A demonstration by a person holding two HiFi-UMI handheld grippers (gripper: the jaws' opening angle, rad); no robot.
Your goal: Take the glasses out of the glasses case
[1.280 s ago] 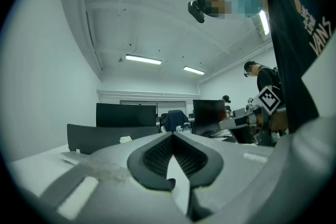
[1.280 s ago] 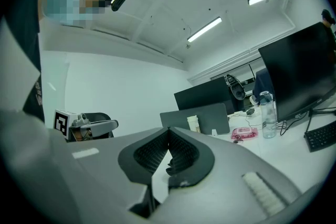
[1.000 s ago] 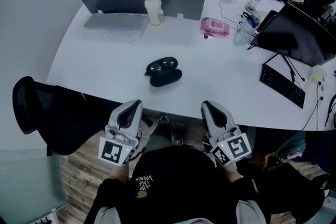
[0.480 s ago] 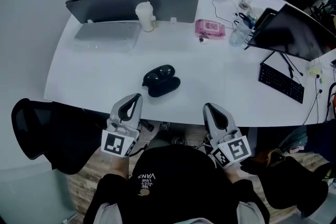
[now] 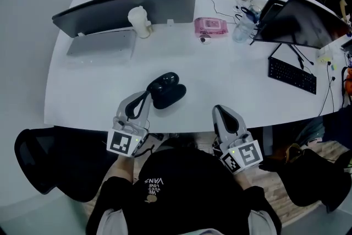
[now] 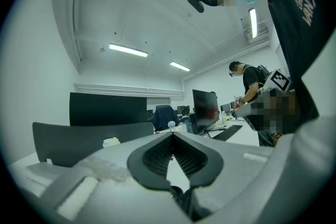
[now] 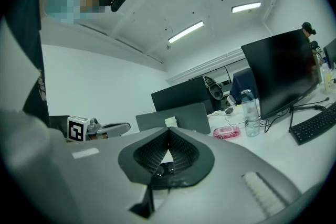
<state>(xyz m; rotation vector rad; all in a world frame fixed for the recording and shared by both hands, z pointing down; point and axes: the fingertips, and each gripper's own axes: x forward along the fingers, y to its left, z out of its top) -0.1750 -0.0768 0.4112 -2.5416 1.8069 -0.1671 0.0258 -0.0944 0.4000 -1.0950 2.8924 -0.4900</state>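
- In the head view the left gripper (image 5: 142,100) reaches over the near edge of the white table (image 5: 93,91), its tips just beside the open black glasses case (image 5: 168,91); its own view shows the jaws closed tip to tip, empty
- The right gripper (image 5: 219,110) is well apart from the case, jaws also together; its view shows the glasses (image 7: 160,169) lying in the case
- A cup (image 5: 138,20), pink pack (image 5: 211,26) and keyboard (image 5: 292,75) stand farther back

A curved white desk (image 5: 93,96) fills the middle of the head view, with dark monitors (image 5: 308,22) at upper right. A black chair (image 5: 47,165) sits at lower left, and what looks like wood flooring (image 5: 278,195) shows at lower right. Strip lights (image 6: 128,50) cross the white ceiling (image 6: 157,8).
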